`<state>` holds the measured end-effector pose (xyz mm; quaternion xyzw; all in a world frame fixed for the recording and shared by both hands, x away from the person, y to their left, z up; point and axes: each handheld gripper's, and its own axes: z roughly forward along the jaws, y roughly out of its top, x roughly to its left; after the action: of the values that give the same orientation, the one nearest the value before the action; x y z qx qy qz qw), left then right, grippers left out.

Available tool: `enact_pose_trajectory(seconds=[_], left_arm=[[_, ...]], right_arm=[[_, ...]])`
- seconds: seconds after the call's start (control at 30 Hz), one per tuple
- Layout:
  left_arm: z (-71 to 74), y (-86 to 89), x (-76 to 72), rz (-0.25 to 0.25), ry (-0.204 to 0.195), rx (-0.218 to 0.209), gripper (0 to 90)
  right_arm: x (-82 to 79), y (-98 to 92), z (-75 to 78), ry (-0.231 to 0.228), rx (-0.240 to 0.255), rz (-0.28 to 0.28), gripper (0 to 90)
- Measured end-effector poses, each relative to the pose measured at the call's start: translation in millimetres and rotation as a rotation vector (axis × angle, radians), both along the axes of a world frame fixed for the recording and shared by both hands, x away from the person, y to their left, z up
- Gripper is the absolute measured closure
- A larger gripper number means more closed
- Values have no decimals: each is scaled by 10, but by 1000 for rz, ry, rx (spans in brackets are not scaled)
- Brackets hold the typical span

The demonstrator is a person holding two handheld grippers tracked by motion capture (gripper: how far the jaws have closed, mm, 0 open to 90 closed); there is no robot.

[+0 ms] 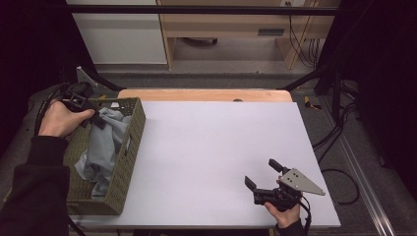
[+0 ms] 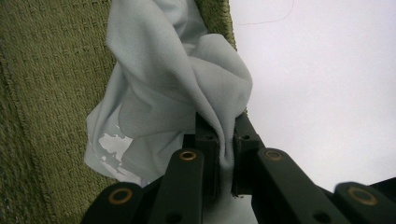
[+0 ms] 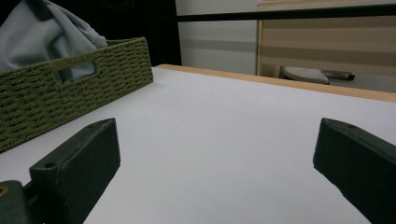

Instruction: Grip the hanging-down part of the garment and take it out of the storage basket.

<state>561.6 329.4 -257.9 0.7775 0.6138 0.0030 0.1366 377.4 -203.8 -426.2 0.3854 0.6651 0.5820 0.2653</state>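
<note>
White tabletop [image 1: 211, 147] spans the scene, with a wooden strip along its far edge and dark floor and cables beyond. At its left edge sits an olive woven basket [image 1: 129, 147] holding a pale grey cloth [image 1: 105, 142].

From the high view, the left hand [image 1: 61, 119] reaches over the basket's far end, its gripper [image 1: 96, 117] angled down into the cloth. The right hand [image 1: 285, 211] rests low near the table's front right edge, its gripper [image 1: 265, 174] pointing toward the far left, jaws spread wide and holding nothing, well apart from the basket.

The left gripper view adds what the high view hides: both jaws clenched on a bunched fold of cloth [image 2: 187, 84], fabric squeezed between them, with the basket's weave [image 2: 46, 93] at left and the tabletop [image 2: 327, 84] at right. The right gripper view shows the basket's side [image 3: 70, 93] with a handle slot, cloth [image 3: 42, 37] heaped above its rim, and bare tabletop [image 3: 224, 135] between the parted jaws.
</note>
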Motion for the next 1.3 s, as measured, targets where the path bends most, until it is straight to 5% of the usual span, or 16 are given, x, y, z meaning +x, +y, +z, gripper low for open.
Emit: enact_pose_trajectory(seconds=[0.47, 1.3], left_arm=[[194, 44, -96, 15, -52, 6, 841], [1133, 73, -417, 12, -237, -9, 845]], right_arm=[[11, 22, -12, 5, -8, 5, 9], [40, 122, 8, 12, -16, 41, 10]])
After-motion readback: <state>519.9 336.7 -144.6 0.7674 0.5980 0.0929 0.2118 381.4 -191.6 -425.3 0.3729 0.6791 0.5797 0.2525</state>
